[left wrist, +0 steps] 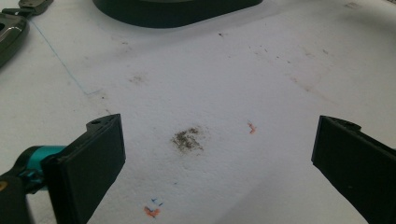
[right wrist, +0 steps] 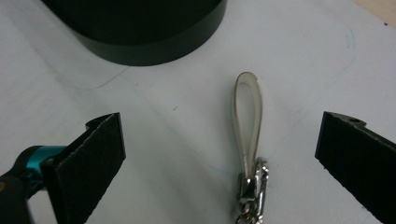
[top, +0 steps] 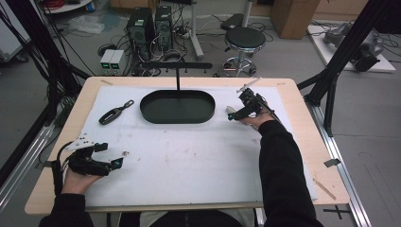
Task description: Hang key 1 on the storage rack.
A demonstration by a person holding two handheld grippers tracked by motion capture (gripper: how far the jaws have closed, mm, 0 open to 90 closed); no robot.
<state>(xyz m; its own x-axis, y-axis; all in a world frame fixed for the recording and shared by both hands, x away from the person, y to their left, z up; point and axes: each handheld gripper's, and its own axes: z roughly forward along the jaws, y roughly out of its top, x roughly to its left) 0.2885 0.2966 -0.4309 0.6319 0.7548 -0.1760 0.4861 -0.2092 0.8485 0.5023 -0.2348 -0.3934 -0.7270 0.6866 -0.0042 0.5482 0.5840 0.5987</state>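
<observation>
A cream loop strap with a metal clasp lies flat on the white mat, just right of the black oval stand base. My right gripper hovers over it, open, with the strap between its jaws and nearer the right one. In the high view the right gripper sits beside the base's right end, where the strap shows as a pale spot. A dark key fob lies left of the base. My left gripper rests near the front left, open and empty over stained mat.
From the oval base rises a thin post with a crossbar of pegs. A tiny pale object lies on the mat just right of the left gripper. The key fob shows at the top left corner of the left gripper view.
</observation>
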